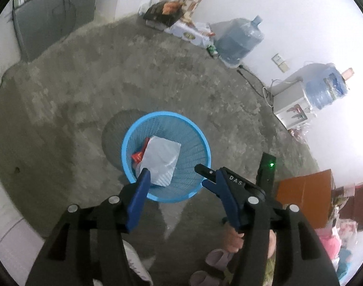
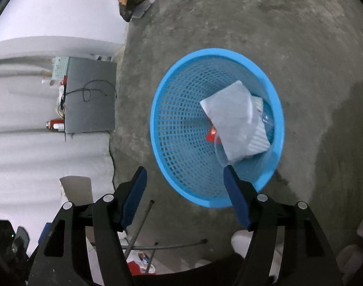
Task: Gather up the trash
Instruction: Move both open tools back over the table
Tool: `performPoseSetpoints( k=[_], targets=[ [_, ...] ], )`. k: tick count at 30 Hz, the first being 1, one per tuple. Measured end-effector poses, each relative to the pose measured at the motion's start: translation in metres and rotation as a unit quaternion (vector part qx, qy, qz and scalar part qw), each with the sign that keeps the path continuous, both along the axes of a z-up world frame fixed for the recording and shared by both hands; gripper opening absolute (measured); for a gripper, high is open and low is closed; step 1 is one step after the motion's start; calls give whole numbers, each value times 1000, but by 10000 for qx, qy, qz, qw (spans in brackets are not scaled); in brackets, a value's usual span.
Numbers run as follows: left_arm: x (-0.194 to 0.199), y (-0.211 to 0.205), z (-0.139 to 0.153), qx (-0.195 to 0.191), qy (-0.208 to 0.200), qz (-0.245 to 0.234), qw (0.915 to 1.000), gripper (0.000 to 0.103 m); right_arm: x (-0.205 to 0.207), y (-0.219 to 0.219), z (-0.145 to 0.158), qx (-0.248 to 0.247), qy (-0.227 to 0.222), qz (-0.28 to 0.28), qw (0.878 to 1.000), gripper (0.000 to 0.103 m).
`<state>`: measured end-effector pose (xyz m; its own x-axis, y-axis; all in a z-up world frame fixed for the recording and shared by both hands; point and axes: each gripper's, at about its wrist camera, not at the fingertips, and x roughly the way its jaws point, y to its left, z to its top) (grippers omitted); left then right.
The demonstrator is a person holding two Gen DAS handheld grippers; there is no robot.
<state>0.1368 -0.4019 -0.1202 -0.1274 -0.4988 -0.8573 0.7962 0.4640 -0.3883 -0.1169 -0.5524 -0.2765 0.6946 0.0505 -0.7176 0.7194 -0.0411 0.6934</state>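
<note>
Here both tools point(image 1: 176, 176) point(image 2: 185, 175) gape over basket point(image 2: 157, 109).

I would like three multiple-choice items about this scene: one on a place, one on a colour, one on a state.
1. Where does the white bag lie?
A. in the basket
B. on the bare floor
C. on the water dispenser

2. What colour is the mesh basket?
A. green
B. light blue
C. black

3. How is the right tool?
A. shut on the bag
B. shut on nothing
C. open

Key: 1 A, the basket's wall surrounds the bag; 2 B, rim and mesh are light blue; 3 C, its fingers stand wide apart, holding nothing.
</note>
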Motion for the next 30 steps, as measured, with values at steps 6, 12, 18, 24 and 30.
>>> performPoseSetpoints(
  k=[6, 12, 18, 24, 30],
  targets=[
    [-6, 58, 50, -323, -353, -114, 9988, 59, -6, 43, 32, -328, 185, 131, 9992, 64],
    [-6, 155, 99, -596, -912, 181, 9939, 68, 16, 102, 93, -1293, 574, 801, 9867, 72],
    [3, 267, 143, -886, -1352, 1102, 9807, 75, 53, 150, 163, -2272, 409, 1721, 9577, 77],
    [-3, 372, 173, -1211, -1818, 1982, 9555, 82, 81, 201, 211, -2807, 21, 2370, 9301, 78],
    [-19, 451, 182, -1262, -2243, 2609, 9304, 84, 103, 246, 229, -3027, -155, 2931, 9068, 78]
  ],
)
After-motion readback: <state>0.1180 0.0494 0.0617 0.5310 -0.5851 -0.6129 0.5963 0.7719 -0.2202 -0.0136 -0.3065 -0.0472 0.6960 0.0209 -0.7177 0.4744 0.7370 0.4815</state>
